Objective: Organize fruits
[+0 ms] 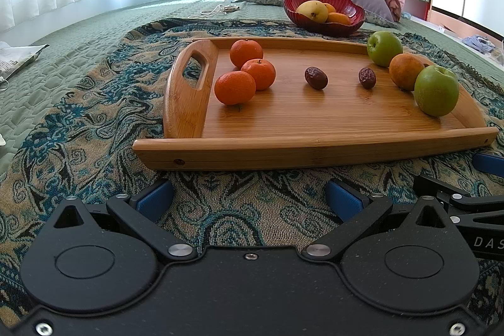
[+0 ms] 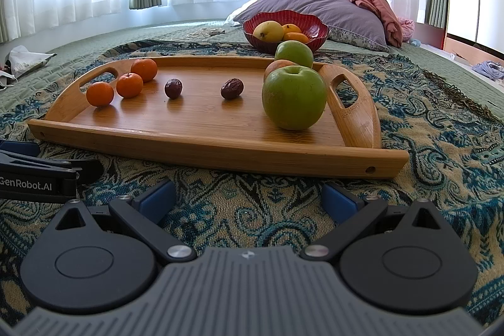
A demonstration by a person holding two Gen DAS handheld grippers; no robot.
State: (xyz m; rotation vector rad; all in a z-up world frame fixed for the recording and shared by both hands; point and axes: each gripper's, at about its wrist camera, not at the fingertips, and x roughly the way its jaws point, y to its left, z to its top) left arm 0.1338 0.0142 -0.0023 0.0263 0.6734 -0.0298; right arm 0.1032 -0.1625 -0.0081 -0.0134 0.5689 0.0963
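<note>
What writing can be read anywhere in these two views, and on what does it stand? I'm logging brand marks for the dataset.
"enRobot.AI", its first letter cut by the frame edge: white print on the left gripper body, in the right wrist view.
"DAS", cut off by the frame edge: pale print on the right gripper body, in the left wrist view.
The crumpled packet on the bedspread carries print too blurred to read.
Nothing readable on the wooden tray, the fruit or the red bowl.

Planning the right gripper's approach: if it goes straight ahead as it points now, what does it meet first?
Probably the wooden tray's near rail, since the open right gripper sits low over the patterned blanket; height is hard to judge.
</note>
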